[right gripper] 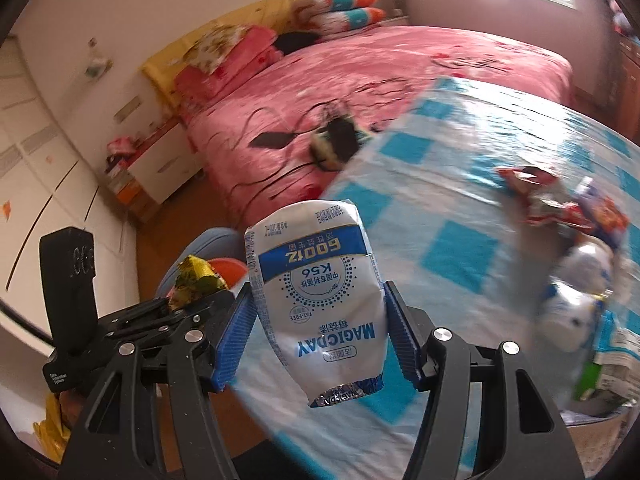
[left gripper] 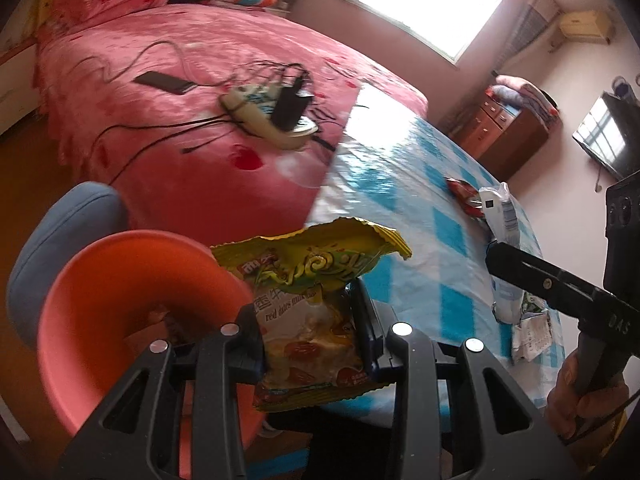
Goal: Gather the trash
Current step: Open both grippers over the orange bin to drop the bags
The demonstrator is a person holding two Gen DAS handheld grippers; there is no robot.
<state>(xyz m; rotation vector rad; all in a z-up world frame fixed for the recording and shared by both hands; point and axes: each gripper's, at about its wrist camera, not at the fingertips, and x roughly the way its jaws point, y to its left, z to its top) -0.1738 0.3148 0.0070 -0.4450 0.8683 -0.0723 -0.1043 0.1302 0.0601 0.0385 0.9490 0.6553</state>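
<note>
A bed with a pink cover (left gripper: 208, 80) fills the upper left of the left wrist view. A bright window (left gripper: 432, 0) sits at upper centre, a wooden dresser (left gripper: 504, 128) at right, and white cabinets (right gripper: 48, 152) at the right wrist view's left.

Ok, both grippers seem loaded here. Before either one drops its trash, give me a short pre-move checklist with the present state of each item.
1. Left gripper clamped on the yellow snack wrapper: ok, both pads press it.
2. Right gripper holding the white pouch: ok, it sits between the blue pads.
3. Orange bin mouth open and in reach of the left gripper: ok, it lies just beside the wrapper.
4. Wrapper fully over the bin opening: cannot tell, it appears at the rim.
5. Grippers apart from each other: ok, a gap shows between them.
6. Trash remaining on the checked tablecloth: not ok, the red wrapper and other packets are still there.
</note>
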